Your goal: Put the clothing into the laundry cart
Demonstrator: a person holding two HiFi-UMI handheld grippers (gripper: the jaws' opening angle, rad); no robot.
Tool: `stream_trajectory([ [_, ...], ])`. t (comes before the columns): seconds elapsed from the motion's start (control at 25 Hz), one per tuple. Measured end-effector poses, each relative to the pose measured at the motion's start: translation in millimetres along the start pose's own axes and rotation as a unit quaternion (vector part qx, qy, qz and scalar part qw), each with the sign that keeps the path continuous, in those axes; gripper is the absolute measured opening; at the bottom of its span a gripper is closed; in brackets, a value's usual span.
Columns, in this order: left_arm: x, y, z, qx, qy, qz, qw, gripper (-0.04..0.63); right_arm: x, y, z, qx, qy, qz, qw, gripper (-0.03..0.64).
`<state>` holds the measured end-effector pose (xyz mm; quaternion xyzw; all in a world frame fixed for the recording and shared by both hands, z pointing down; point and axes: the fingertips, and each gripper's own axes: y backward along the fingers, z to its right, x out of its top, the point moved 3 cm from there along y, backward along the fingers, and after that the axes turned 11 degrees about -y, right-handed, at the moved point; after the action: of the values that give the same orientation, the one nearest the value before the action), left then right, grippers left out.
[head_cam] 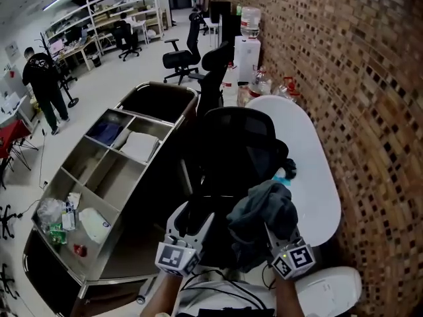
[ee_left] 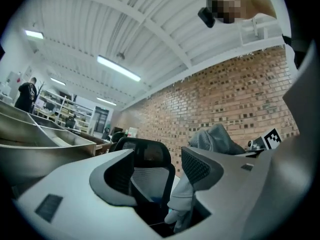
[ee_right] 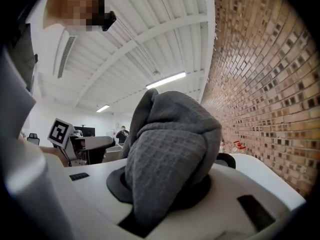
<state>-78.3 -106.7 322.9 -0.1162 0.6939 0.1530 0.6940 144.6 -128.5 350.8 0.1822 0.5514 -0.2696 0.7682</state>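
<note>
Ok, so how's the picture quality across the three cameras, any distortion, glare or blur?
Head view: sharp, though the brick wall bows from wide-angle distortion. Left gripper view: heavy fisheye, black corners, the left gripper looming large. Right gripper view: same fisheye; the grey garment in the right gripper blocks the middle, the ceiling light bright without flare.

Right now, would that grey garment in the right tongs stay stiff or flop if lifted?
Probably floppy: the grey garment bunches and droops over the right tongs. Likely light, since a pinch holds it up. Its waffle weave looks grippy, so slipping seems unlikely.
</note>
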Motion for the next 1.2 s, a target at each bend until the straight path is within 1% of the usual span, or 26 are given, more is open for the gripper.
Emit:
stream_trajectory([
  [0.16,-1,-2,0,0.006,-0.004,0.004,1.0000,0.284,8,3,-7,0.009,0.007,0.013,1.000,0.109],
  [0.28,-4,-3,4,0.011,-0.005,-0.001,0.9999,0.284,9,5,-7,0.013,0.006,0.013,1.000,0.109],
  [0.48,-22,1,9,0.014,-0.033,-0.009,0.9993,0.284,11,6,-6,0.026,0.010,0.011,1.000,0.109],
  [0.64,-18,4,14,0.035,-0.034,-0.008,0.9988,0.284,13,5,-10,0.047,0.014,0.008,0.999,0.109],
  [0.8,-9,18,17,0.074,-0.037,-0.008,0.9966,0.284,14,3,-17,0.078,0.012,0.005,0.997,0.109],
  [0.96,-5,43,19,0.121,-0.039,-0.014,0.9918,0.284,12,1,-28,0.122,0.003,-0.005,0.993,0.109],
  [1.04,-1,61,19,0.152,-0.037,-0.018,0.9876,0.284,10,-2,-41,0.154,-0.001,-0.007,0.988,0.109],
  [1.2,-1,99,20,0.208,-0.046,-0.032,0.9765,0.281,2,-7,-73,0.219,-0.014,-0.016,0.975,0.109],
])
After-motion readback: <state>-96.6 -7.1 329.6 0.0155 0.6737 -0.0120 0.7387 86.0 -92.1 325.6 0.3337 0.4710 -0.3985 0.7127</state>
